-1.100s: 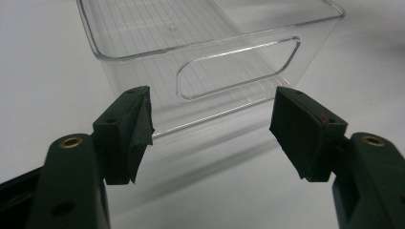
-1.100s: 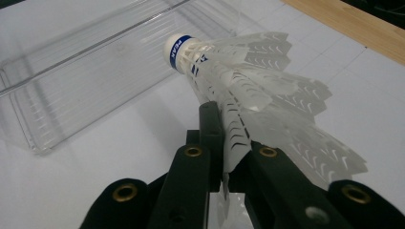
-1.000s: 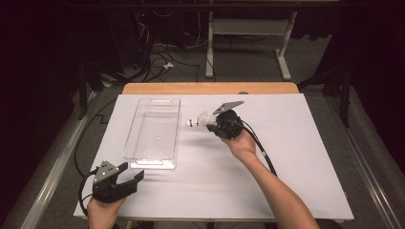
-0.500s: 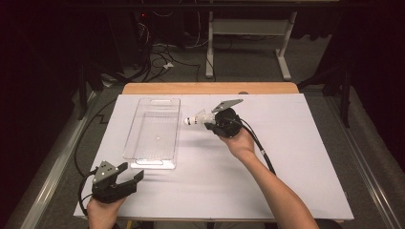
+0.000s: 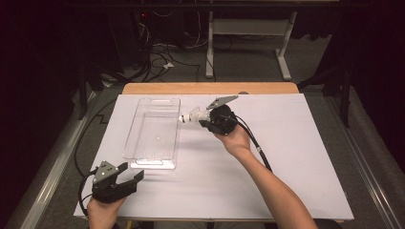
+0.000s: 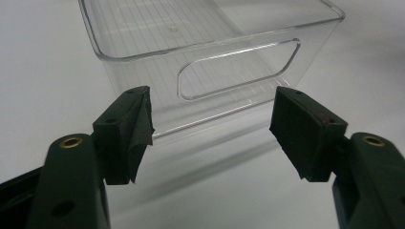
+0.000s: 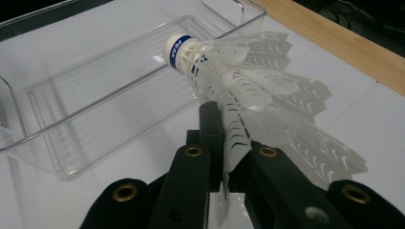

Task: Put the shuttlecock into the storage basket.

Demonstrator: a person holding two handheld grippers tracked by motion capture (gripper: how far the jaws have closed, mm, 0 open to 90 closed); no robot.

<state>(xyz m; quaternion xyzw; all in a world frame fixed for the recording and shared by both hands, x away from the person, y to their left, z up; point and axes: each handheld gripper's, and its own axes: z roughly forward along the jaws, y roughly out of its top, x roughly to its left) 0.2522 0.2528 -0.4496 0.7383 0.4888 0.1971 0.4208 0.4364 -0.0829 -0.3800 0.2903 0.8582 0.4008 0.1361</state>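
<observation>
R claw (image 5: 206,119) clamped on shuttle (image 5: 190,116), which has edged left to bin (image 5: 154,128) rim; drop looks imminent. L claw (image 5: 128,174) open, idle on bench (image 5: 296,157).

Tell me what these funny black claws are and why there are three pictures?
Those claws are grippers: hand tools with two black jaws that a person squeezes shut. One person holds one in each hand at a table covered with a white sheet.

The wide picture comes from a camera above the table. The other two come from little cameras riding on each gripper, looking out along its jaws.

On the sheet lies a clear plastic rectangular bin, empty, with a cut-out handle in its end wall.

The right gripper is shut on a white plastic shuttlecock with a blue band round its cork tip, pinching its skirt. The tip points toward the bin.

The left gripper is open, holds nothing, and faces the bin's handle end from the near edge of the table.
</observation>
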